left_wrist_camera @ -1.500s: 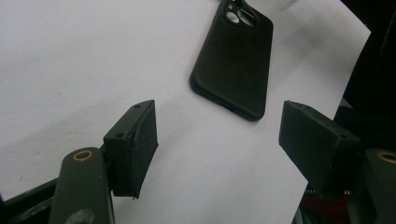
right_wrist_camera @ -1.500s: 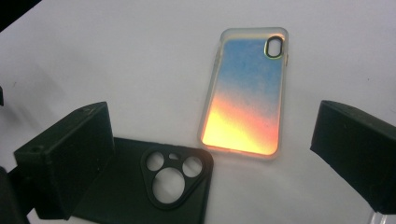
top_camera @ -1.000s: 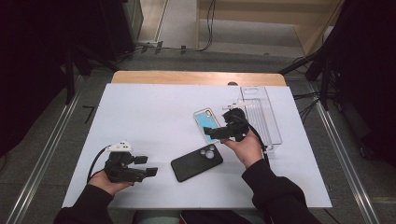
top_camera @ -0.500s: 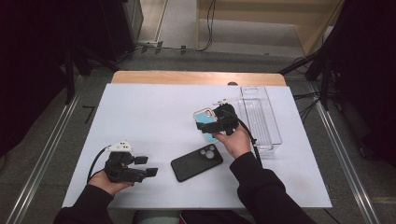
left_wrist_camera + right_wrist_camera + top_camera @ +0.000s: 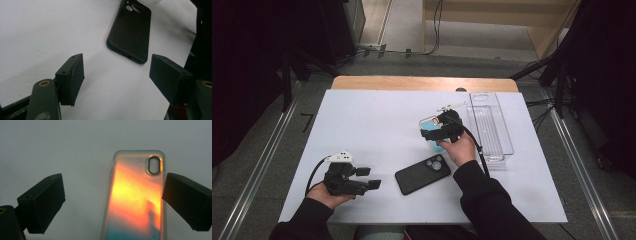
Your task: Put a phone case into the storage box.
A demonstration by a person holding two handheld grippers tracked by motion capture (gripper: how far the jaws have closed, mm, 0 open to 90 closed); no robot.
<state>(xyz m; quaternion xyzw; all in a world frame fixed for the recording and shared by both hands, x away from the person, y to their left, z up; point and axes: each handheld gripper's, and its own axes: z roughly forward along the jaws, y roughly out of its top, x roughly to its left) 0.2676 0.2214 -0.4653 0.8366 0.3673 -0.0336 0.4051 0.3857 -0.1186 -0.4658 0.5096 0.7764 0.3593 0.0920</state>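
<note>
While the left gripper (image 5: 371, 178) rests low near the table's front edge, jaws spread and empty, the black phone (image 5: 422, 174) lies just past it. Farther on, the right gripper (image 5: 113, 202) hovers over the orange case (image 5: 136, 195), jaws wide apart, nothing pinched. That case lies flat, long axis running away between the jaws, nearer the right-hand one. Beyond stands a clear tray (image 5: 490, 125).

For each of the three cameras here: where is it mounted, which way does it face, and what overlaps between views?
High view: above the person's side, looking forward and down on the white table; both forearms, left gripper, right gripper.
Left gripper view: along its open jaws at the black phone case.
Right gripper view: along its open jaws at the translucent orange-teal phone case.
Shared: high view shows both cases.
</note>
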